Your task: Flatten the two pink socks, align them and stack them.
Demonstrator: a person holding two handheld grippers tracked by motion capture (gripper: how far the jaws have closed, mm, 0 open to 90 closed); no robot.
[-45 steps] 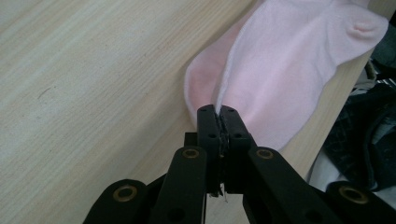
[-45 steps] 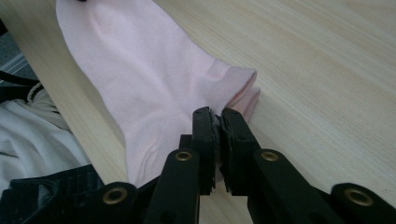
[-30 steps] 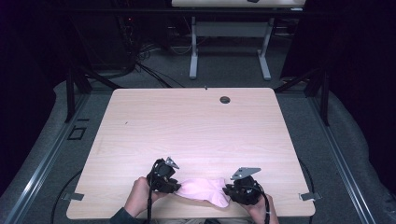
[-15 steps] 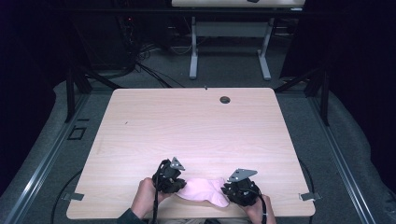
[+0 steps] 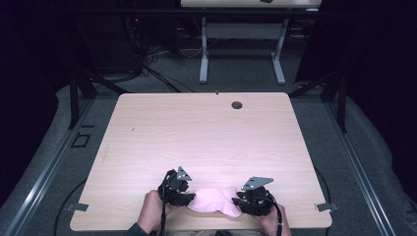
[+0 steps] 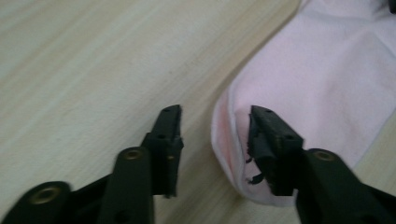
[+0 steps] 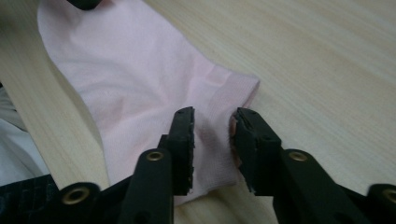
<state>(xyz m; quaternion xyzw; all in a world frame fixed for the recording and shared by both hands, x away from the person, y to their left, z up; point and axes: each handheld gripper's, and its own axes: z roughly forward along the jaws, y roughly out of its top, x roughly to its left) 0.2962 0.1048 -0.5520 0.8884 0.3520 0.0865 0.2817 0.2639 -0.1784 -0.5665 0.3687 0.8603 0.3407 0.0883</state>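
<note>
Both my tools have just spread their jaws: left tool (image 6: 215,122) straddles the pink sock's (image 5: 212,200) edge, right tool (image 7: 212,125) over its cuff, unpinched, at the tabletop's (image 5: 206,132) lower edge.

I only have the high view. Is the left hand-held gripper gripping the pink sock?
Observer: No. The left hand-held gripper has just been opening its jaws; the sock edge lies between them, unpinched.
Operator: And the right one?
Observer: The right hand-held gripper has just been opening too, its jaws apart over the ribbed cuff.
Operator: Which end is at the left?
Observer: A rounded, seamed end.
</note>
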